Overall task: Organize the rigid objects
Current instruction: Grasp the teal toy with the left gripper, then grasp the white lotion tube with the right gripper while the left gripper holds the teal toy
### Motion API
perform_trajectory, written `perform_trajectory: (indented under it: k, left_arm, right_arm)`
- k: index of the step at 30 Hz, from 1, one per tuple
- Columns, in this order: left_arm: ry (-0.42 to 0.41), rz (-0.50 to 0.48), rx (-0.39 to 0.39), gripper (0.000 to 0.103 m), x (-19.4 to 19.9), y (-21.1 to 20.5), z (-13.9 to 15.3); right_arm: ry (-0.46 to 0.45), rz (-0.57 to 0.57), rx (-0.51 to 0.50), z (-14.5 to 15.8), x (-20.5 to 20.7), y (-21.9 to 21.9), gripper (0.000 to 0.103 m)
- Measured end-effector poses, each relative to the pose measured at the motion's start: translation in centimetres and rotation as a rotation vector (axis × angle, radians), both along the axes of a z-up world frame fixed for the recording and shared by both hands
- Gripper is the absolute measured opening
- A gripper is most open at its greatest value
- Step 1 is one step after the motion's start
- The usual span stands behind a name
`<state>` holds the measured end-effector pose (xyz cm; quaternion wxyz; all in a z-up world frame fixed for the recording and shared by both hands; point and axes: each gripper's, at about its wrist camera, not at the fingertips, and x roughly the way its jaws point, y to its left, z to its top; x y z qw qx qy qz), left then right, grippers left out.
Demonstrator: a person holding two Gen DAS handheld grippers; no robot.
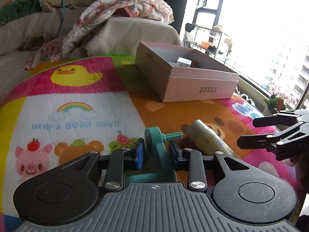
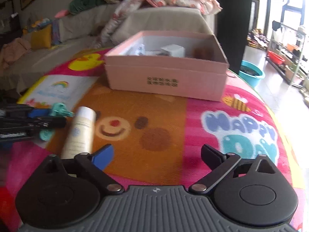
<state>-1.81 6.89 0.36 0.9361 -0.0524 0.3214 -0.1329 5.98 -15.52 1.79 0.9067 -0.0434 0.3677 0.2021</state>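
A teal plastic part (image 1: 156, 143) with a round disc and a ribbed peg sits between the blue pads of my left gripper (image 1: 156, 153), which is closed around it low over the play mat; the part also shows in the right wrist view (image 2: 59, 111). A cream bottle (image 1: 209, 137) lies on the mat just right of it, also seen in the right wrist view (image 2: 82, 131). My right gripper (image 2: 157, 157) is open and empty above the mat, right of the bottle. A pink open box (image 1: 185, 77) holding a white item stands further back (image 2: 166, 71).
The colourful cartoon play mat (image 2: 231, 116) covers the surface. A sofa with a blanket (image 1: 123, 7) lies behind the box. A teal basin (image 2: 251, 72) and shelves stand on the floor to the right, by the window.
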Motion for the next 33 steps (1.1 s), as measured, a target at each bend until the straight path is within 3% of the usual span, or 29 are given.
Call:
perform_trajectory:
  k: [3, 7, 12, 13, 24, 29, 31, 33]
  left_arm:
    - [0.002, 0.004, -0.016, 0.031, 0.0, 0.2, 0.0]
    - [-0.002, 0.004, -0.007, 0.031, -0.1, 0.2, -0.1]
    - [-0.001, 0.004, -0.010, 0.031, -0.1, 0.1, 0.0]
    - [-0.002, 0.004, -0.010, 0.031, -0.1, 0.1, 0.0]
    - [-0.004, -0.002, 0.019, 0.030, -0.2, -0.3, 0.1]
    - [-0.006, -0.047, 0.068, 0.046, 0.1, -1.8, 0.3]
    - [-0.003, -0.054, 0.085, 0.051, 0.2, -2.2, 0.3]
    - [0.001, -0.061, 0.106, 0.054, 0.2, -2.7, 0.3]
  right_arm:
    - [-0.011, 0.085, 0.056, 1.1, -1.0, 1.4, 0.090]
    - [0.001, 0.203, 0.057, 1.3, -2.1, 4.1, 0.077]
    - [-0.017, 0.250, -0.047, 0.2, -2.9, 6.3, 0.040]
    - [-0.029, 0.243, -0.056, 0.2, -3.0, 6.2, 0.039]
    - [-0.055, -0.036, -0.108, 0.3, -0.4, 0.2, 0.039]
    - [-0.041, -0.117, -0.075, 0.0, 0.1, -2.4, 0.040]
    - [-0.047, -0.128, -0.071, -0.2, 0.0, -2.4, 0.051]
    - [-0.059, -0.146, -0.078, -0.5, 0.0, -2.4, 0.072]
